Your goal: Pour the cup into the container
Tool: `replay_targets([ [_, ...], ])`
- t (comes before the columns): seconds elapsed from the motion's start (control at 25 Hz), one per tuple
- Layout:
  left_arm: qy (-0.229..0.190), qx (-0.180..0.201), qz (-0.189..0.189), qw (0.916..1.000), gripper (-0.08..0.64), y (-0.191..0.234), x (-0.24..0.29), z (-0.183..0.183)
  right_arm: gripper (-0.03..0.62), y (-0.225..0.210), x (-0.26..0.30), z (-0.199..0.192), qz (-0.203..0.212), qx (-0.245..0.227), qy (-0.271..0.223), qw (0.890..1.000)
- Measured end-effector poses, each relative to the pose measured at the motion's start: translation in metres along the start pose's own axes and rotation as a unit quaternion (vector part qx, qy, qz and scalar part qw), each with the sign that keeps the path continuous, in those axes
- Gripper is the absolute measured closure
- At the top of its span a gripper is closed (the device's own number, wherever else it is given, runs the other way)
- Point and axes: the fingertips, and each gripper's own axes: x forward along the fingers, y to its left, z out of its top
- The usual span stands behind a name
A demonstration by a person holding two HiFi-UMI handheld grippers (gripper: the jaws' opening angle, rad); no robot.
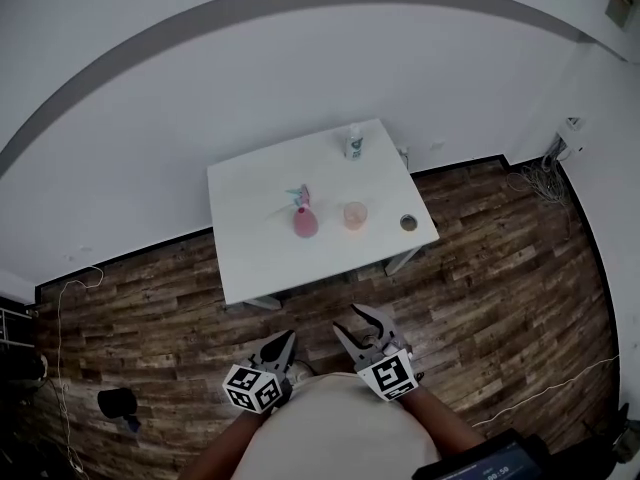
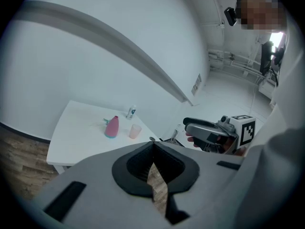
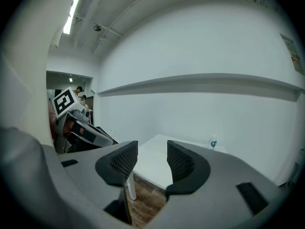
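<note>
1. The cup, pale pink and see-through, stands upright on the white table, toward its near edge. No gripper is anywhere near it.
2. Just left of the cup is a pink bottle with a teal top. To the cup's right, by the near right corner, sits a small round container, dark inside.
3. At the far edge of the table a small white bottle with a green label stands alone, well apart from the other three.
4. From the left gripper view the same row shows: pink bottle, cup, and the small white bottle behind them.
5. The left gripper is held low, close to the person's body and over the wood-plank floor, well short of the table. Its jaws are pressed together at the tips with nothing between them.
6. The right gripper is beside it, also short of the table. Its jaws are spread and only table and floor show through the gap.
7. The right gripper view looks across to the table, with the small white bottle at the far side.
8. Each gripper catches the other in its camera, marker cube and all.
</note>
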Motion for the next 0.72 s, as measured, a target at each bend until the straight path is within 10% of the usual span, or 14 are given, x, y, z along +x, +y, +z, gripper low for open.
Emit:
replay_targets([
  [0.72,0.018,0.015,0.013,0.9996,0.551,-0.031,0.058,0.003,0.419,-0.070,-0.023,-0.013,-0.008,0.015,-0.014,1.000],
])
